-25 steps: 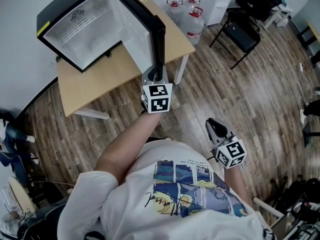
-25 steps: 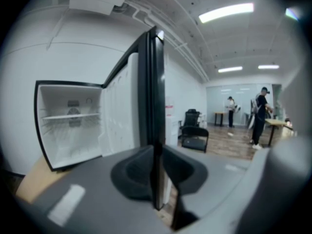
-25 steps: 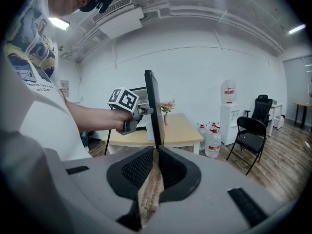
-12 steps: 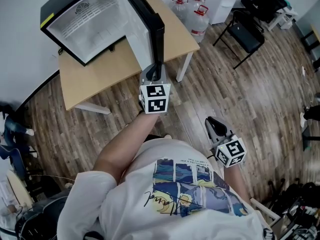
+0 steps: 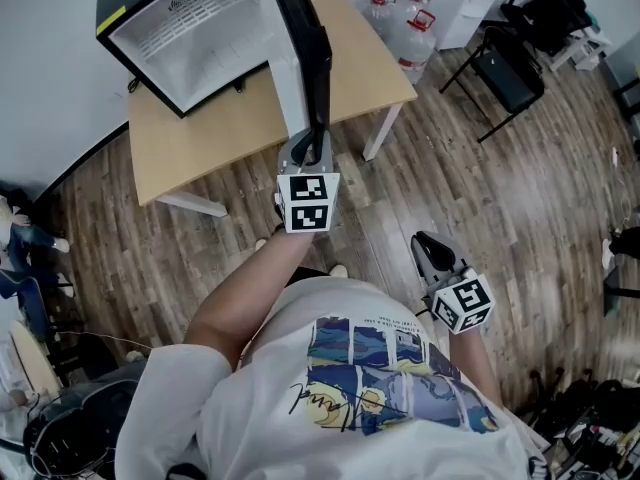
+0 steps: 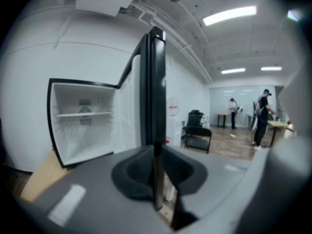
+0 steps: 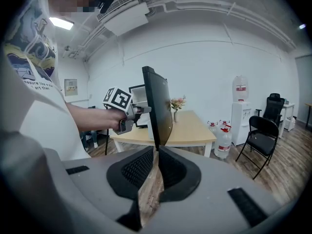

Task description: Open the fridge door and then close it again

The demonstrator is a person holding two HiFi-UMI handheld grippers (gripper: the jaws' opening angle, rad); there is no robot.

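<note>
A small black fridge (image 5: 190, 38) with a white inside stands on a wooden table (image 5: 200, 143), its door (image 5: 310, 48) swung wide open. My left gripper (image 5: 313, 146) is shut on the free edge of that door. In the left gripper view the door's edge (image 6: 157, 82) runs down between the jaws of the left gripper (image 6: 157, 150), and the empty fridge shelves (image 6: 83, 116) show to the left. My right gripper (image 5: 432, 253) hangs shut beside the person's body, holding nothing. The right gripper view shows the door (image 7: 158, 106) edge-on and the left gripper (image 7: 141, 110) clamped on it.
Water bottles (image 5: 420, 33) and a black folding chair (image 5: 505, 73) stand past the table's right end. A vase of flowers (image 7: 176, 106) is on the table, with a water dispenser (image 7: 240, 111) behind it. People (image 6: 263, 116) stand far off across the room.
My left gripper has shifted sideways with the door's edge, and the door now looks more edge-on in the head view. The right gripper has hardly moved.
</note>
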